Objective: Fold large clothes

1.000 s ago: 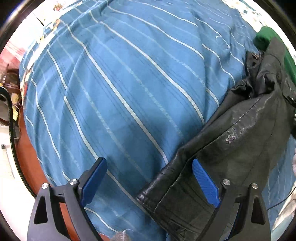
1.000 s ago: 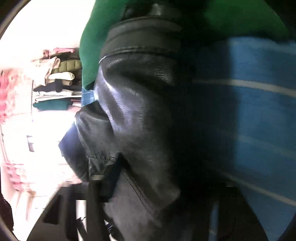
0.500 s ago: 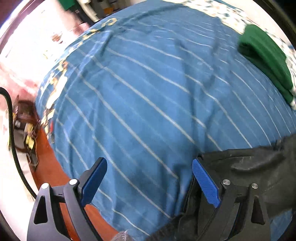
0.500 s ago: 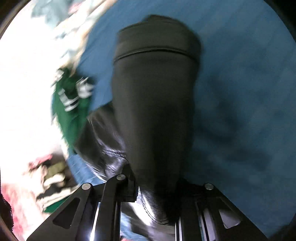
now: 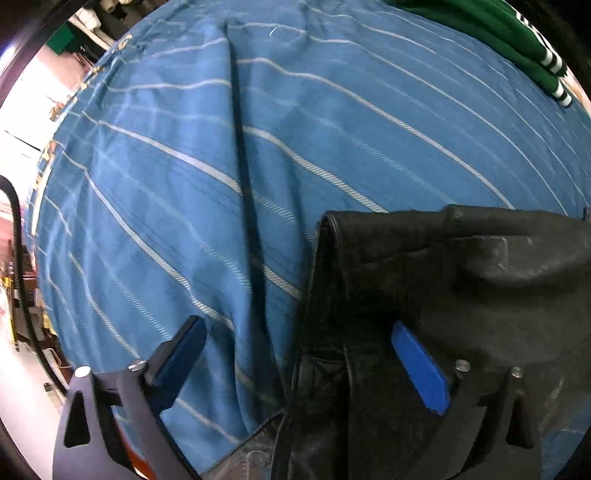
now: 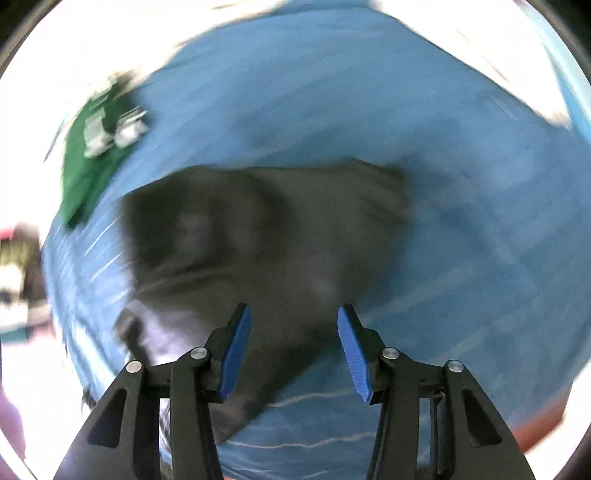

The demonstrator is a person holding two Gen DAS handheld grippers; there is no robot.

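Observation:
A black leather jacket [image 5: 424, 280] lies bunched on a blue striped bedsheet [image 5: 221, 147]. In the left wrist view it fills the lower right. My left gripper [image 5: 295, 354] is open, its jaws wide, with the jacket's edge lying between the fingers and over the right finger. In the blurred right wrist view the jacket [image 6: 258, 236] lies on the sheet [image 6: 480, 221] in front of my right gripper [image 6: 293, 347], which is open and holds nothing.
A folded green garment [image 5: 509, 33] with white stripes lies at the far right of the bed; it also shows in the right wrist view [image 6: 92, 158]. The bed's left edge drops to a red-brown floor [image 5: 127, 452]. Clutter stands beyond the bed.
My right gripper has let go of the jacket and opened. The jacket has dropped flatter onto the sheet. My left gripper has stayed open and come closer to the jacket's edge.

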